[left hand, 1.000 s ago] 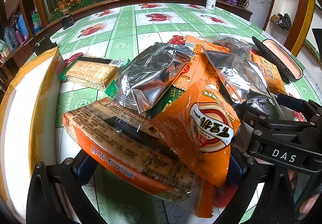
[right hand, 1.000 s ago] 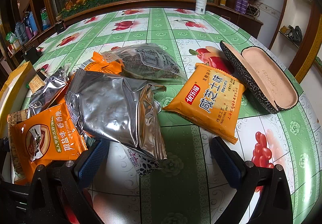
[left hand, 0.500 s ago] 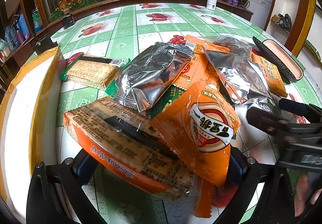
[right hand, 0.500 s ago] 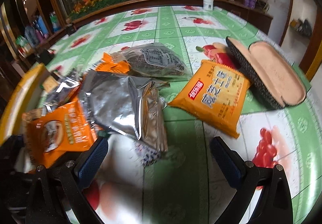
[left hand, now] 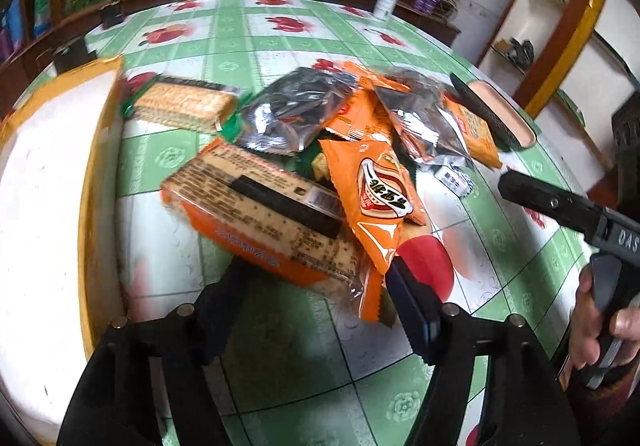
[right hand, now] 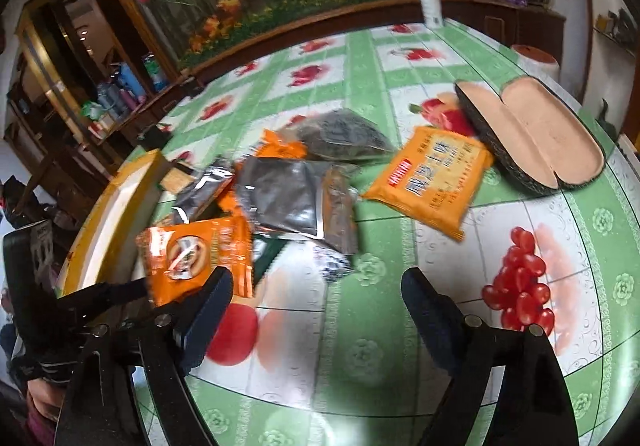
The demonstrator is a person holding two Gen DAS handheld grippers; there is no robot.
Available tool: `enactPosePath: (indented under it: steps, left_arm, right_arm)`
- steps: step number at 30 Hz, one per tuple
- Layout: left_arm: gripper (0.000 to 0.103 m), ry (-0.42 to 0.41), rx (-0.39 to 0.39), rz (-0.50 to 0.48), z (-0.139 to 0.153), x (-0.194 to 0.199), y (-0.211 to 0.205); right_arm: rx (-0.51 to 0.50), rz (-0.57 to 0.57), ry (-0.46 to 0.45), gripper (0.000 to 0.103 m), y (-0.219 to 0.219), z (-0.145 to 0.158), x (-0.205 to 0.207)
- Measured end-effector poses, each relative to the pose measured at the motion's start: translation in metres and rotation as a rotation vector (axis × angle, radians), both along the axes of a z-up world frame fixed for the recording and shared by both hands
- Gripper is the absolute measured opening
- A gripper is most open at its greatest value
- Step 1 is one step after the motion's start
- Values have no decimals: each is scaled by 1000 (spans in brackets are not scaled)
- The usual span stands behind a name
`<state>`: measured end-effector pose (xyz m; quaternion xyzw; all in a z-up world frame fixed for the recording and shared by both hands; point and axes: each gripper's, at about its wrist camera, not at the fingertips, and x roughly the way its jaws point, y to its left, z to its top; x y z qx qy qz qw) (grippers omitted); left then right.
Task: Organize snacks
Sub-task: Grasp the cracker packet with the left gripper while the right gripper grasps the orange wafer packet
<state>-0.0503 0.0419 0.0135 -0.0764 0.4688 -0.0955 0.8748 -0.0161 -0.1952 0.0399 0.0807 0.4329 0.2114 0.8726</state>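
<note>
Left wrist view: the left gripper (left hand: 316, 282), jaws closing, straddles the near end of a long orange cracker pack (left hand: 260, 217); whether the pads press it yet cannot be told. Crinkled foil pouches (left hand: 292, 113) and a glossy orange sachet (left hand: 380, 197) lie heaped beside a white, yellow-rimmed box (left hand: 44, 181) that looks empty, so sorting seems barely begun. Right wrist view: the right gripper (right hand: 316, 306), jaws closing with nothing between, hovers over the slick green-checked tablecloth (right hand: 372, 358), near a flat yellow biscuit pack (right hand: 432, 181).
</note>
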Motion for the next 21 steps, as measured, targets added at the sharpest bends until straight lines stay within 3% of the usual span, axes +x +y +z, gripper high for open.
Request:
enactPosePath:
  steps: [2, 4, 6, 8, 11, 15, 19, 21]
  left_arm:
    - [69, -1, -24, 9, 4, -2, 2]
    - [71, -42, 10, 16, 15, -4, 1]
    - [84, -53, 33, -10, 20, -2, -2]
    - [91, -30, 65, -36, 17, 2, -6]
    - [92, -2, 151, -15, 9, 9, -11]
    - [103, 0, 216, -12, 0, 20, -19]
    - [102, -22, 220, 8, 0, 29, -21]
    - [89, -32, 237, 1, 1, 27, -25]
  right_arm:
    - [4, 23, 0, 89, 4, 1, -2]
    - [7, 27, 2, 89, 2, 1, -2]
    - [25, 23, 1, 89, -3, 2, -3]
    - [34, 18, -2, 89, -8, 3, -5]
    - [38, 23, -4, 89, -10, 2, -7]
    - [44, 31, 3, 89, -11, -1, -8]
    - [45, 36, 3, 89, -13, 0, -12]
    - [41, 38, 3, 89, -13, 0, -14]
